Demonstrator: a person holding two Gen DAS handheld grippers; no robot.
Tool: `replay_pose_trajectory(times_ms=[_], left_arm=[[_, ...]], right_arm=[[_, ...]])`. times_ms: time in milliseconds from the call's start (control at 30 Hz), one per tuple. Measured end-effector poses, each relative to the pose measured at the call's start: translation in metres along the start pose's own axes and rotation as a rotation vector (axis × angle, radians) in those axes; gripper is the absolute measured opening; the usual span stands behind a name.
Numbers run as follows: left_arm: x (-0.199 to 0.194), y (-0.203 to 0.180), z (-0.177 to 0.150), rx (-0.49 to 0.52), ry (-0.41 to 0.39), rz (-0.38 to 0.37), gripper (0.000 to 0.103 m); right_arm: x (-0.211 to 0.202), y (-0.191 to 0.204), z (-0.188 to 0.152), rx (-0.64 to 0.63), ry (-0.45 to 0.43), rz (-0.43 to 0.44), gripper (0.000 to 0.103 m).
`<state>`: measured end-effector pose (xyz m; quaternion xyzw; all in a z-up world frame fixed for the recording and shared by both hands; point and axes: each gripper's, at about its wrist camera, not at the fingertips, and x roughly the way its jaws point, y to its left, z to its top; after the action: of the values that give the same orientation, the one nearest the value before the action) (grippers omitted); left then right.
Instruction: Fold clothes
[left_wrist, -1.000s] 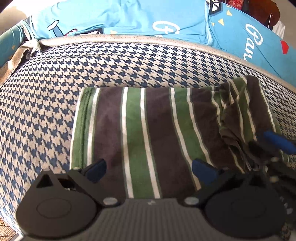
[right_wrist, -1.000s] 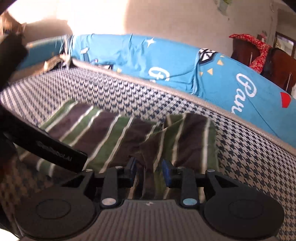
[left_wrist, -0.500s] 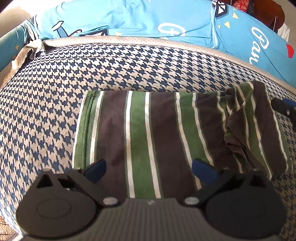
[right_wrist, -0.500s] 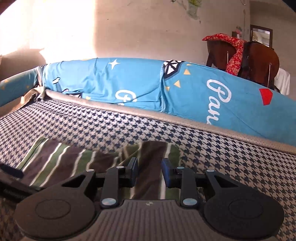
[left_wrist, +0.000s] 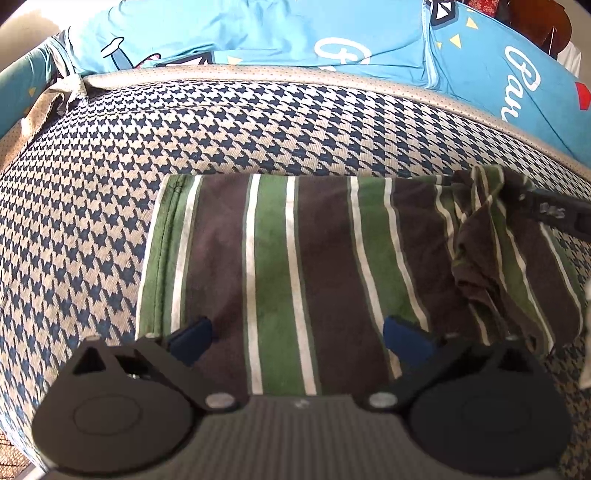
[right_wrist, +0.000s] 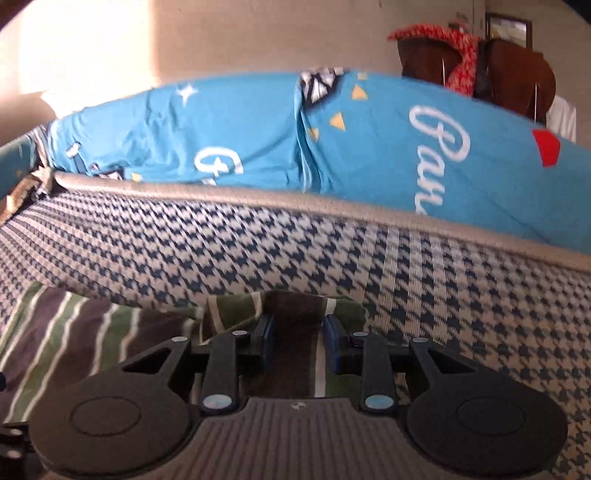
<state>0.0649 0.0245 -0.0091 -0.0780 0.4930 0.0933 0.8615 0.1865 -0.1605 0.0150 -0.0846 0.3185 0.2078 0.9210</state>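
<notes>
A green, brown and white striped garment (left_wrist: 314, 258) lies flat on the houndstooth cushion (left_wrist: 221, 129). Its right end is rumpled and folded over on itself (left_wrist: 476, 240). My left gripper (left_wrist: 299, 339) hovers open and wide over the garment's near edge, holding nothing. In the left wrist view, the right gripper (left_wrist: 554, 214) shows as a black body over the garment's far right corner. In the right wrist view, my right gripper (right_wrist: 299, 339) sits low over the garment's right end (right_wrist: 288, 306). Its fingers stand a narrow gap apart, with cloth showing behind the gap.
A blue printed cover (left_wrist: 258, 33) drapes the cushion backs along the far edge, past a beige piped border (right_wrist: 332, 199). A wooden chair with red cloth (right_wrist: 498, 66) stands behind at the right. Bare houndstooth cushion (right_wrist: 480, 314) surrounds the garment.
The right gripper has pulled away from the rumpled right end and swung to face the back cushions, and now sits low over the cloth. The left gripper has drawn back slightly and stays open.
</notes>
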Motion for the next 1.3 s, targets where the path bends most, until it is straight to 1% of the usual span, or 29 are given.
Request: replay_pose_trajectory(times_ms=[67, 167, 300, 433, 533, 700, 933, 1100, 1233, 1300], left_arm=[[0.001, 0.001, 0.000, -0.001, 0.003, -0.002, 0.103], [0.001, 0.001, 0.001, -0.003, 0.006, -0.005, 0.103], [0.000, -0.001, 0.000, 0.003, 0.005, -0.003, 0.103], [-0.002, -0.003, 0.000, 0.013, 0.000, 0.002, 0.103], [-0.002, -0.002, -0.001, 0.010, 0.001, 0.001, 0.103], [-0.004, -0.005, -0.004, 0.026, -0.006, 0.017, 0.103], [-0.004, -0.009, -0.009, 0.057, -0.011, 0.033, 0.103], [-0.006, -0.017, -0.014, 0.102, -0.026, 0.060, 0.103], [-0.004, -0.020, -0.017, 0.114, -0.019, 0.065, 0.103], [-0.002, -0.020, -0.017, 0.114, -0.017, 0.063, 0.103]], right_arm=[[0.011, -0.002, -0.001, 0.022, 0.030, -0.003, 0.030], [0.014, 0.001, 0.000, 0.003, 0.030, -0.013, 0.030], [0.011, -0.004, 0.000, 0.017, 0.018, -0.003, 0.029], [-0.013, -0.008, 0.008, 0.020, -0.044, 0.003, 0.029], [-0.034, -0.015, 0.006, 0.035, -0.056, -0.002, 0.029], [-0.060, -0.023, -0.010, 0.067, -0.040, -0.012, 0.029], [-0.081, -0.018, -0.034, 0.091, 0.001, -0.014, 0.029], [-0.085, -0.010, -0.045, 0.108, 0.030, -0.022, 0.029], [-0.088, -0.004, -0.054, 0.121, 0.052, -0.029, 0.029], [-0.082, 0.001, -0.060, 0.095, 0.082, -0.034, 0.030]])
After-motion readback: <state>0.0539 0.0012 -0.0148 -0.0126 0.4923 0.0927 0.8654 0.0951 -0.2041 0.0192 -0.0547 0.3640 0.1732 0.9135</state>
